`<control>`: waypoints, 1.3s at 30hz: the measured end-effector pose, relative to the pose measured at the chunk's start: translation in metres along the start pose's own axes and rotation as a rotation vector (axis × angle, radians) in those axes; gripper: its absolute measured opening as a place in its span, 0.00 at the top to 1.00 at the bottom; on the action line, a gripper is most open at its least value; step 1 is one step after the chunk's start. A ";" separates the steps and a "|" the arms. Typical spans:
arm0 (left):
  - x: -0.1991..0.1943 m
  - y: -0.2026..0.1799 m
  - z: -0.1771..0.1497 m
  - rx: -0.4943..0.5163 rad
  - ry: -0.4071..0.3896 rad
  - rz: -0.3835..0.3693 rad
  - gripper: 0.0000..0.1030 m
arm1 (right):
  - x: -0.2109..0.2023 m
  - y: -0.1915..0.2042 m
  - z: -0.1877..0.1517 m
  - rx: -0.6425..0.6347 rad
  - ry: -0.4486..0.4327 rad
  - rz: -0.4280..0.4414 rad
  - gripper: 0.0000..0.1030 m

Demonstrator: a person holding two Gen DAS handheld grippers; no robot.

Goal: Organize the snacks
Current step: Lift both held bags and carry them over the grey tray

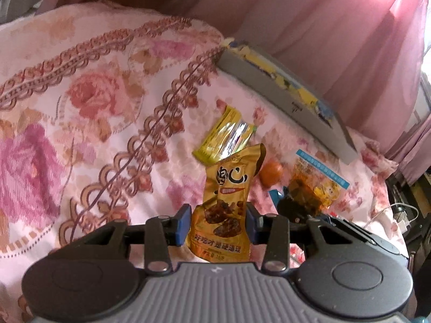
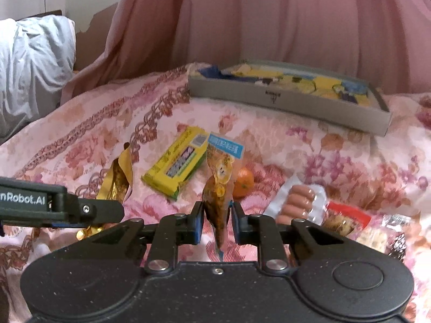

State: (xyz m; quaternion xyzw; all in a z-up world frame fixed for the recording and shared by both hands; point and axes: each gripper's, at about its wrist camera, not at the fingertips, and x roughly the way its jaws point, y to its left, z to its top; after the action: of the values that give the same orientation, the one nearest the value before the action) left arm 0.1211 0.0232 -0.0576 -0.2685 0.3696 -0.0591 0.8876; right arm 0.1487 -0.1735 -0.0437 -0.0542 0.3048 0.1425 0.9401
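Both wrist cameras sit low and close over the pink floral bedspread [image 1: 94, 102], facing the far pink curtain [image 2: 242, 21]. They share the flat grey cardboard box [image 1: 282, 99], small orange fruit [image 2: 243, 183] and yellow-green packet [image 2: 176, 162].

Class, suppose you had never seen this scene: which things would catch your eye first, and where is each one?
Each gripper grips a snack packet above the floral bedspread: the left gripper a gold pouch, the right gripper a clear packet with a blue header. Beyond them a yellow-green packet and a small orange lie on the bedspread, a pack of sausages to the right. At the far edge, before the pink curtain, sits a shallow grey box.
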 end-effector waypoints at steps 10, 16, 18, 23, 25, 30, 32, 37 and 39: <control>0.006 -0.052 0.036 0.049 -0.088 -0.039 0.57 | -0.030 -0.030 0.029 0.046 -0.113 -0.048 0.78; 0.021 -0.090 0.060 0.062 -0.119 -0.061 0.57 | -0.034 -0.068 0.059 0.023 -0.198 -0.110 0.78; 0.030 -0.102 0.066 0.059 -0.101 -0.067 0.57 | -0.029 -0.084 0.065 0.021 -0.226 -0.147 0.78; 0.056 -0.131 0.084 0.081 -0.083 -0.070 0.57 | -0.015 -0.134 0.080 0.081 -0.276 -0.225 0.78; 0.067 -0.144 0.095 0.097 -0.095 -0.069 0.57 | -0.009 -0.150 0.088 0.091 -0.303 -0.243 0.78; 0.095 -0.178 0.120 0.160 -0.137 -0.064 0.57 | 0.007 -0.176 0.100 0.087 -0.340 -0.280 0.78; 0.109 -0.189 0.129 0.176 -0.141 -0.067 0.57 | 0.018 -0.184 0.103 0.102 -0.340 -0.279 0.78; 0.149 -0.202 0.142 0.144 -0.110 -0.066 0.57 | 0.047 -0.203 0.106 0.187 -0.307 -0.237 0.78; 0.162 -0.205 0.144 0.134 -0.097 -0.067 0.57 | 0.055 -0.205 0.106 0.180 -0.294 -0.249 0.78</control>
State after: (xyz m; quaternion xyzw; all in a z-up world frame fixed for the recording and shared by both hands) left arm 0.3561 -0.1377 0.0325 -0.2234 0.3122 -0.1001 0.9179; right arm 0.3122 -0.3361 0.0121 0.0140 0.1669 0.0041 0.9859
